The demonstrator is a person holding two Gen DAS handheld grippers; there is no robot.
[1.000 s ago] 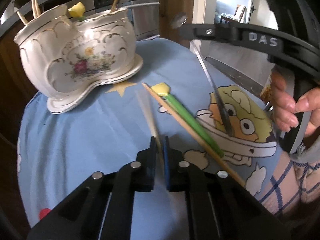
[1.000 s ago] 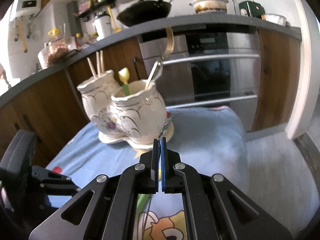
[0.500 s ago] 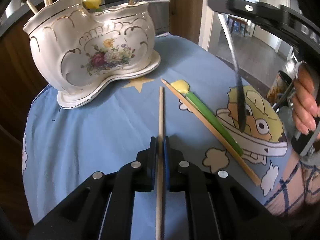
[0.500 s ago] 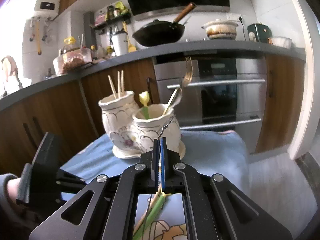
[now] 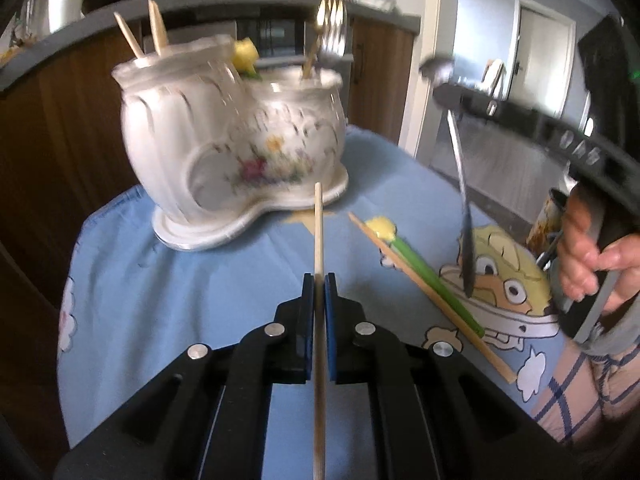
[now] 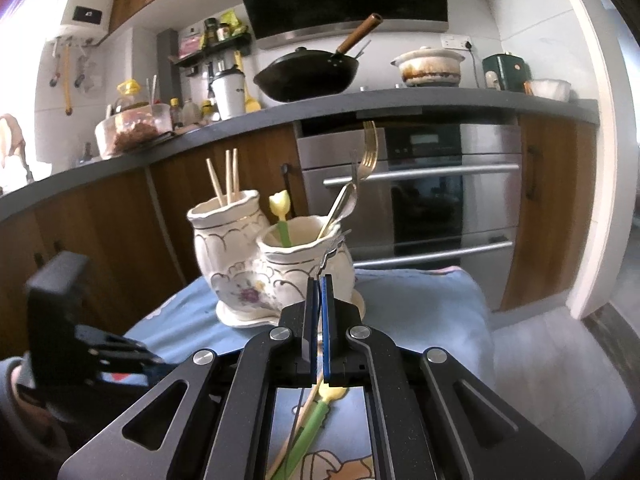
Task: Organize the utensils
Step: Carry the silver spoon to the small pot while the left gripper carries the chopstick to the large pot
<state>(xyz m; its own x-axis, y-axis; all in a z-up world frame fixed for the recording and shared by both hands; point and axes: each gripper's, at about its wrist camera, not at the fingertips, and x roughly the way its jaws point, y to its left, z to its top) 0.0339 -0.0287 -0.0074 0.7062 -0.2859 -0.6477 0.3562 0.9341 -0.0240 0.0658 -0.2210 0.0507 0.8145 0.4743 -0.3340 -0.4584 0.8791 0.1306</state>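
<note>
"Did you see how the left gripper [image 5: 319,280] had that chopstick [image 5: 318,224]? Clamped tight on it, jaws nearly together, with the thin stick running between them and its tip aimed at the ceramic holder [image 5: 236,136]."

"I did. The right gripper [image 5: 448,92] was shut too, on a dark metal utensil [image 5: 464,216] that hung down from it, off to the right of the holder. I couldn't tell whether it was a knife or a spoon."

"What worried me was the chopstick. It was held near its middle, so a knock on the holder's rim could have pivoted it or slid it out."

"And the left compartment already had chopsticks [image 6: 226,176] standing in it. I thought the new one might snag on them or tip into the right compartment with the forks [image 6: 366,160]."

"The dangling one could have swung into the green spoon [image 5: 424,268] and the other chopstick [image 5: 432,300] lying on the blue cloth [image 5: 160,280] in front of the holder."

"Or clipped the other gripper, if both reached for the holder at once."
</note>
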